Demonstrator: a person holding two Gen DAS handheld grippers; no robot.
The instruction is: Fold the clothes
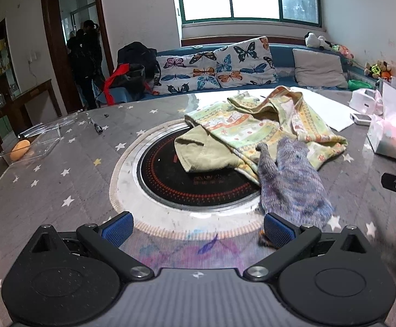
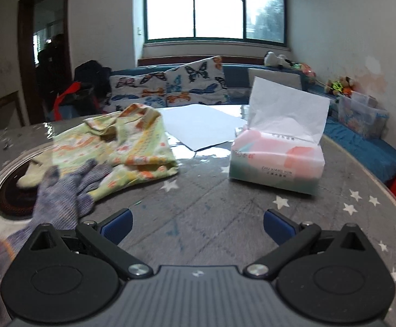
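A crumpled child's garment [image 1: 255, 133] in pale green with orange and yellow print lies half over the round black hob in the table. It shows at the left of the right wrist view as the garment [image 2: 121, 147]. A hand in a grey-blue knit glove [image 1: 290, 179] rests on its near edge; the same gloved hand [image 2: 61, 193] is blurred in the right wrist view. My left gripper [image 1: 198, 230] is open, short of the hob, holding nothing. My right gripper [image 2: 198, 227] is open over bare tablecloth, right of the garment.
The grey star-print tablecloth [image 1: 61, 179] covers a round table with a black hob [image 1: 170, 179]. A tissue pack [image 2: 277, 158] and white paper sheet [image 2: 200, 128] lie right of the garment. A clear box with an orange item [image 1: 21, 150] sits far left. Two people stand in the doorway [image 1: 86, 60].
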